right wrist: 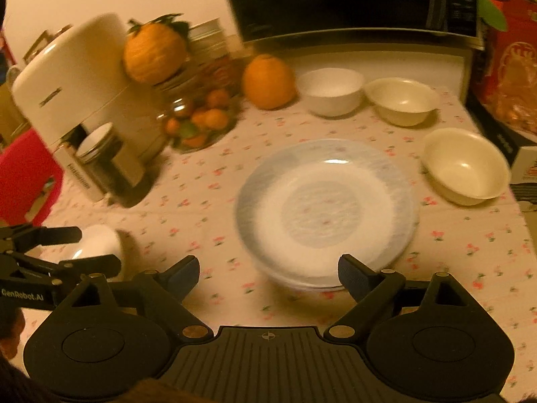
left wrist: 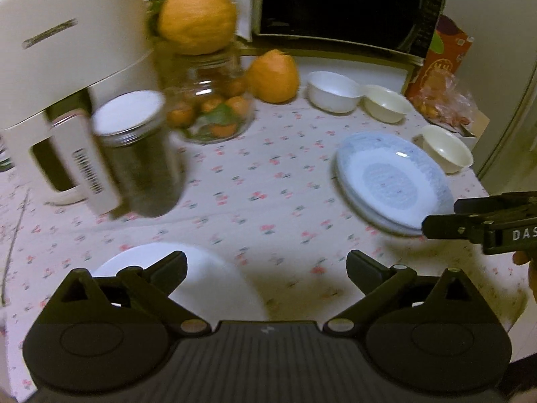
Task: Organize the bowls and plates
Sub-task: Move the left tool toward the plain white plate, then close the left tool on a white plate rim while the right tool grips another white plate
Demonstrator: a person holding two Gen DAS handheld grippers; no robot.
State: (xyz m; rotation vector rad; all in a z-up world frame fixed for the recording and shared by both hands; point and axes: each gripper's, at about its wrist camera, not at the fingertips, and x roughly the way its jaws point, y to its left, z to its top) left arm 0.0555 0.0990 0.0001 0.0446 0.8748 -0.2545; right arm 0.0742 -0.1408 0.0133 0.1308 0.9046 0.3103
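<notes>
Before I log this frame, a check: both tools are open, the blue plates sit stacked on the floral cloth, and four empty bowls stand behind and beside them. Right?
Not quite: three bowls stand there, not four, a white bowl and two cream bowls, as the right wrist view shows. The rest holds: left tool and right tool open, blue plates stacked.

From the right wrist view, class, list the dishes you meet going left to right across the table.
Small white bowl → blue-rimmed plates → white bowl → cream bowl at the back → nearer cream bowl.
</notes>
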